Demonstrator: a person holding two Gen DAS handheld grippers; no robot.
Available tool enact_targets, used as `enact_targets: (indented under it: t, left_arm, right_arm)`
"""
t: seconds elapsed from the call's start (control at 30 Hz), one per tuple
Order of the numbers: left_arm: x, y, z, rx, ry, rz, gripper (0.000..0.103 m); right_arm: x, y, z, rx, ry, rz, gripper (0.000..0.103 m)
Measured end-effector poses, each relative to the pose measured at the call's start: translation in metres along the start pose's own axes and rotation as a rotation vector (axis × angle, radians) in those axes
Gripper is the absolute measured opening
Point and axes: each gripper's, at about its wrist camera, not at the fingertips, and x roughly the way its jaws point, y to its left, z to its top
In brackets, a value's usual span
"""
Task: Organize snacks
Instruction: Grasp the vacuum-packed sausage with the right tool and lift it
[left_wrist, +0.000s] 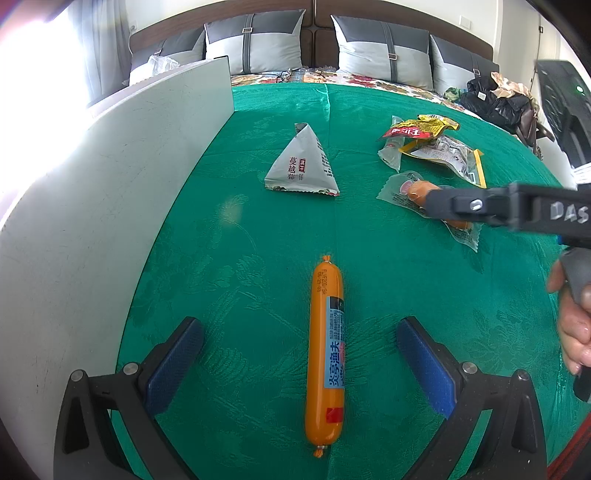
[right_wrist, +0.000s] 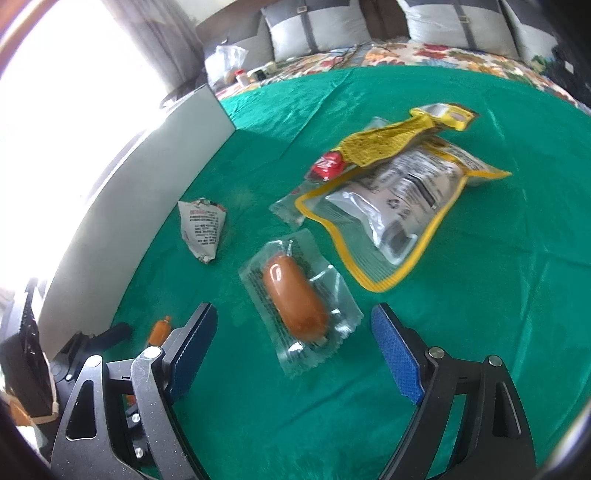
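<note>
My left gripper (left_wrist: 300, 328) is open, its blue pads on either side of a long orange sausage stick (left_wrist: 325, 354) lying on the green cloth. My right gripper (right_wrist: 293, 319) is open over a short sausage in a clear wrapper (right_wrist: 295, 299); in the left wrist view it (left_wrist: 439, 205) covers part of that sausage (left_wrist: 415, 190). A white triangular packet (left_wrist: 303, 166) (right_wrist: 202, 229) lies further back. A pile with a yellow-edged clear pouch (right_wrist: 399, 206), a yellow packet (right_wrist: 388, 142) and a red packet (right_wrist: 328, 166) lies at the back right.
A white board (left_wrist: 110, 206) stands upright along the left edge of the green cloth (left_wrist: 258, 229). Behind the table is a bed with grey pillows (left_wrist: 380, 48) and dark bags (left_wrist: 495, 99) at the right.
</note>
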Motion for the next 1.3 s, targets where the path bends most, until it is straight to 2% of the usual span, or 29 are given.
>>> enact_targets:
  t: [0.03, 0.07, 0.1, 0.17, 0.3, 0.43, 0.67, 1.03, 1.13, 1.2, 1.23, 1.27, 1.3]
  left_arm:
    - [0.0, 0.0, 0.0, 0.0, 0.0, 0.0, 0.103]
    - [0.0, 0.0, 0.0, 0.0, 0.0, 0.0, 0.103]
    - [0.0, 0.0, 0.0, 0.0, 0.0, 0.0, 0.103]
    - [0.0, 0.0, 0.0, 0.0, 0.0, 0.0, 0.103]
    - [0.0, 0.0, 0.0, 0.0, -0.001, -0.001, 0.103]
    - [0.0, 0.0, 0.0, 0.0, -0.001, 0.0, 0.103]
    - [0.0, 0.0, -0.001, -0.001, -0.002, 0.0, 0.103]
    - [0.0, 0.001, -0.001, -0.001, -0.002, -0.001, 0.103]
    - [0.0, 0.001, -0.001, -0.001, -0.003, -0.001, 0.103]
    - [0.0, 0.001, -0.001, 0.0, -0.003, -0.001, 0.103]
    - [0.0, 0.001, -0.002, -0.001, -0.003, -0.001, 0.103]
    - [0.0, 0.001, -0.001, 0.0, -0.003, 0.0, 0.103]
    - [0.0, 0.001, -0.001, -0.001, -0.003, -0.001, 0.103]
  right_arm:
    - [0.002, 0.005, 0.001, -0.034, 0.005, -0.035, 0.079]
    - [0.002, 0.006, 0.001, -0.066, 0.007, -0.08, 0.055]
    - [0.002, 0.008, 0.0, -0.08, 0.01, -0.108, 0.039]
    - [-0.003, 0.002, -0.003, -0.035, 0.017, -0.057, 0.029]
    - [-0.026, -0.013, -0.026, 0.039, 0.009, -0.018, 0.023]
    - [-0.057, -0.031, -0.057, 0.129, -0.023, -0.033, 0.023]
    - [-0.099, -0.065, -0.108, 0.331, -0.142, -0.021, 0.023]
    - [-0.11, -0.076, -0.117, 0.299, -0.167, -0.057, 0.023]
    - [-0.109, -0.074, -0.117, 0.283, -0.166, -0.059, 0.029]
    - [-0.109, -0.073, -0.116, 0.269, -0.168, -0.046, 0.04]
    - [-0.11, -0.072, -0.115, 0.258, -0.165, -0.045, 0.052]
    - [-0.111, -0.072, -0.113, 0.244, -0.159, -0.056, 0.068]
    - [-0.114, -0.072, -0.111, 0.231, -0.159, -0.071, 0.073]
